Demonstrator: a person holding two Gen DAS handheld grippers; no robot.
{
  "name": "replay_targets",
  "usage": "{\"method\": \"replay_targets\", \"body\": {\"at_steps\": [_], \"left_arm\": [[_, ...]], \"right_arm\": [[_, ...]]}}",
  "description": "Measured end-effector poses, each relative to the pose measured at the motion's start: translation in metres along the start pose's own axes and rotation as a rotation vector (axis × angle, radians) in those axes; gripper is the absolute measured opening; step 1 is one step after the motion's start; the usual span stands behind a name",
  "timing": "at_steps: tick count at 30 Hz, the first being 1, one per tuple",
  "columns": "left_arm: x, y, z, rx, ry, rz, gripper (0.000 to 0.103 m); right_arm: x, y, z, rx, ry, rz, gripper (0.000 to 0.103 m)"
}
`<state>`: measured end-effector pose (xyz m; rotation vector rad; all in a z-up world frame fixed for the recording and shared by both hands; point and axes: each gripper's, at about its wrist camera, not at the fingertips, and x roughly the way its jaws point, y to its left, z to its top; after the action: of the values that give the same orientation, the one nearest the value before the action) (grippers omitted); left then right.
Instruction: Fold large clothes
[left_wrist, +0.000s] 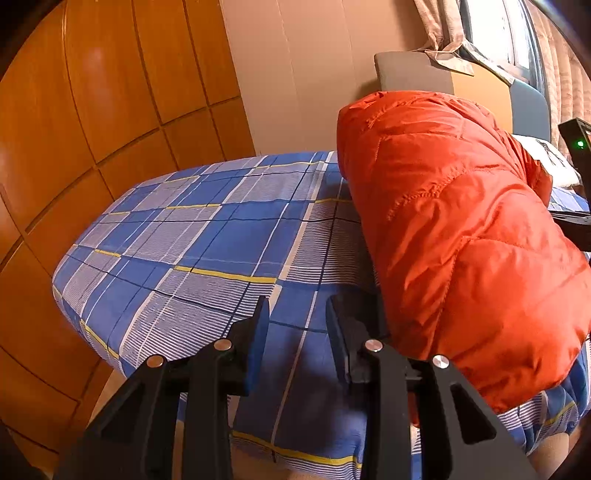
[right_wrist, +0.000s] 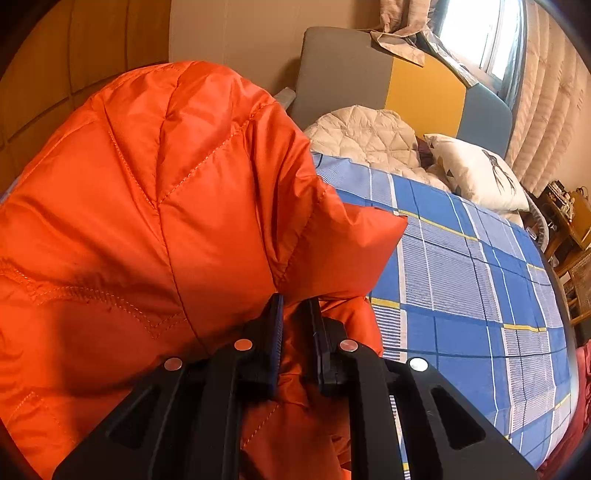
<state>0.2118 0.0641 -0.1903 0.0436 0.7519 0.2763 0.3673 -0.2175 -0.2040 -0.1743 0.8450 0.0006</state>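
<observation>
in the left wrist view the left gripper (left_wrist: 297, 325) stands part open and empty over the checked sheet (left_wrist: 192, 236), just left of the bulky orange jacket (left_wrist: 461, 229). in the right wrist view the right gripper (right_wrist: 295, 332) pinches a jacket fold, nearly closed, so the fold seems mid-way; next the left likely needs an edge to grasp.

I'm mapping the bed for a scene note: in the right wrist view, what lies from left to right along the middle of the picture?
Orange puffer jacket → blue plaid bedsheet → wooden furniture at the right edge.
</observation>
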Motion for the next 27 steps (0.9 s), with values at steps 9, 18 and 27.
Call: {"method": "replay_targets", "body": {"at_steps": [9, 18, 27], "left_arm": [[0.002, -0.001, -0.001, 0.000, 0.009, 0.001, 0.032], [0.001, -0.002, -0.001, -0.002, 0.005, 0.005, 0.032], [0.003, 0.018, 0.006, -0.072, 0.003, 0.076, 0.033]], "right_arm": [[0.001, 0.000, -0.001, 0.006, -0.001, 0.005, 0.013], [0.002, 0.000, 0.000, 0.006, -0.001, 0.008, 0.013], [0.002, 0.000, -0.001, 0.007, 0.000, 0.010, 0.013]]}}
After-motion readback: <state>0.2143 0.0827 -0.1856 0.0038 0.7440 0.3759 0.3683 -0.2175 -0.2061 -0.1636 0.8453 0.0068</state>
